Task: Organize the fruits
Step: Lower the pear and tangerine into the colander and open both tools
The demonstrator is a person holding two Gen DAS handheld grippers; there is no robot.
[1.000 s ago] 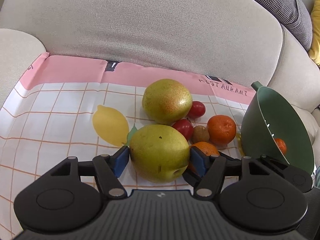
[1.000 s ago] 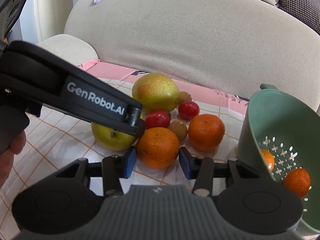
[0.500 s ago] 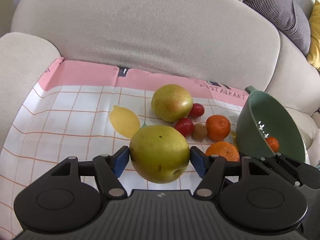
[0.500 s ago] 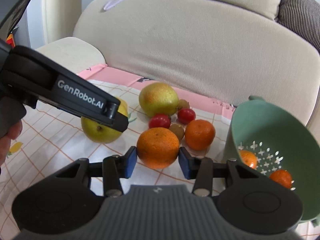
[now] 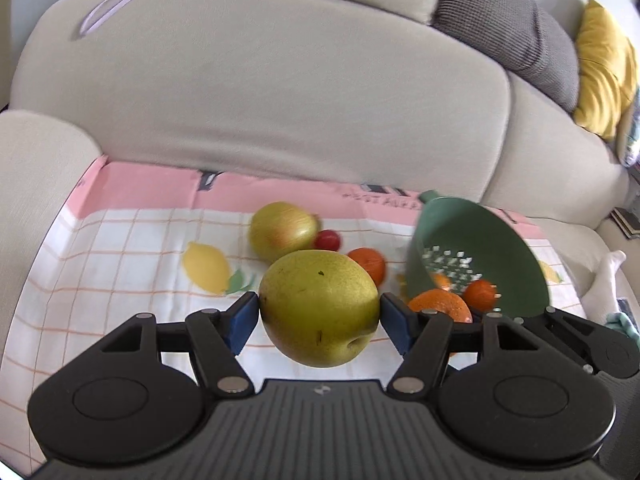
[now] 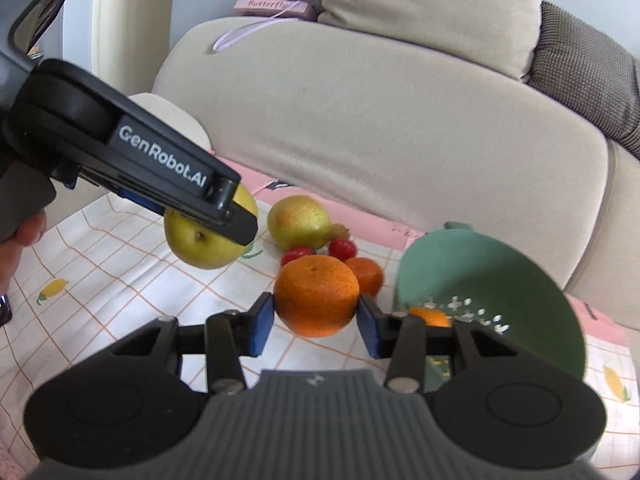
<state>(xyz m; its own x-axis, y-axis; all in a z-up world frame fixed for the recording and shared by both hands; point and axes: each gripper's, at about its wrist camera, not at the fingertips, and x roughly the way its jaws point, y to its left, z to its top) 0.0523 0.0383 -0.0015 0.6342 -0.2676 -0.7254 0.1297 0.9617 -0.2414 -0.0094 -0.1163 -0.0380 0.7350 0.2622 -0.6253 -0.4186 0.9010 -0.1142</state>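
The sorting looks partway done, by my reading. A tilted green plastic colander [image 6: 520, 280] already holds at least two small orange mandarins [image 5: 480, 294]. Left on the checked pink-bordered cloth [image 5: 120, 248] spread over the beige sofa seat are a second yellow-green pear with a red blush [image 6: 298, 222], two red cherry tomatoes [image 6: 342, 248], one more small mandarin [image 6: 368, 274] and a small brownish fruit, too hidden to name.

The left claw [image 5: 318, 318] is clenched on a large yellow-green pear [image 5: 320, 308], its blue pads [image 5: 242, 320] pressing both flanks; the pear hangs clear above the cloth. The right claw [image 6: 316, 322] grips a round orange [image 6: 316, 296] the same way, lifted off the cloth, with the colander just beyond it to the right. Both fruits appear bound for the colander.
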